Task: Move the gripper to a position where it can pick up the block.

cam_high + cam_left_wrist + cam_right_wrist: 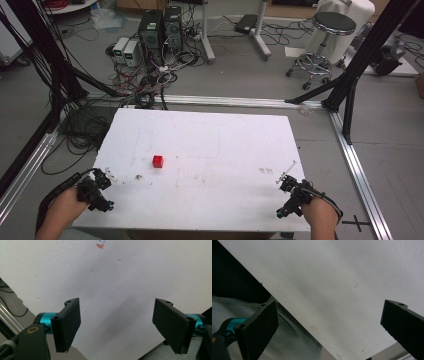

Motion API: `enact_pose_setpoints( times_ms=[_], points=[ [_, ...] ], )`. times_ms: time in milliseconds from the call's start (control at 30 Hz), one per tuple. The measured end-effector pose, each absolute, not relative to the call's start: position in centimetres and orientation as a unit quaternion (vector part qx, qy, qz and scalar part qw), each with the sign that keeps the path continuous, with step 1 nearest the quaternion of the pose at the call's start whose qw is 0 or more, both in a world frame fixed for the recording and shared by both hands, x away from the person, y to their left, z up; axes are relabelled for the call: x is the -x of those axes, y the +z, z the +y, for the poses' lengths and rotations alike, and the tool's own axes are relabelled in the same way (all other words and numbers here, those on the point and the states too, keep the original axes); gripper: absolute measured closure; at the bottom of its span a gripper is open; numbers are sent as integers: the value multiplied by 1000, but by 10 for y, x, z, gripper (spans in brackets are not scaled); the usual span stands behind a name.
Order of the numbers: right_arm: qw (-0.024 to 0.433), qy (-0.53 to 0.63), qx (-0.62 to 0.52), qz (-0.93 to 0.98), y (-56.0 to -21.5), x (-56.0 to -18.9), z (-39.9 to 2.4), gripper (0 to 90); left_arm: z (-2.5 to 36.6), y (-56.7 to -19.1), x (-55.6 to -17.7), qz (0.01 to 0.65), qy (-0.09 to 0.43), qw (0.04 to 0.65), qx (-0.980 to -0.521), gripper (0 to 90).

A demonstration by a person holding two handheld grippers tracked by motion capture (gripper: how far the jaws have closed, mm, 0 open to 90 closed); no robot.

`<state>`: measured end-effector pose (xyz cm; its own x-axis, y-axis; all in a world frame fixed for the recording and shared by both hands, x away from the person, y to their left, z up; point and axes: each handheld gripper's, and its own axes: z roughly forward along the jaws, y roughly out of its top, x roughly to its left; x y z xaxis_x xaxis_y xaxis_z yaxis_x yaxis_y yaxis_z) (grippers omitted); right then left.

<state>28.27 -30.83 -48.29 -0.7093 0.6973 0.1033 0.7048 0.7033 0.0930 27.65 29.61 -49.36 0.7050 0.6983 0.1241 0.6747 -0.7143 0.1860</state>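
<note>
Left gripper view showed the jaws of the left gripper [116,326] spread wide with nothing between them, only the bare white tabletop [120,277] beneath. Right gripper view showed the same for the right gripper [329,327]: jaws far apart, empty, hanging over the near edge of the tabletop. Seen from the high view, the left gripper [96,191] was at the near left corner and the right gripper [294,196] at the near right corner, each held in a hand. The red cube [157,161] lay alone on the tabletop, left of the middle, well apart from both grippers but nearer to the left one.

I judged that the work was at its very start: the reach for the cube was not yet made. The next move probably called for the left gripper to travel forward and to the right, come down with its jaws on both sides of the cube, and then close on it.
</note>
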Motion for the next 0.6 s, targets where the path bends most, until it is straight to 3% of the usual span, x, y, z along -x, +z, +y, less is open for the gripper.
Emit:
enact_pose_setpoints(
  times_ms=[600],
  points=[
    [33, -64, 382, -921, -484, -282, -308, 9, 303, -484, -285, 341, 98, 50, -934, 231]
  ],
)
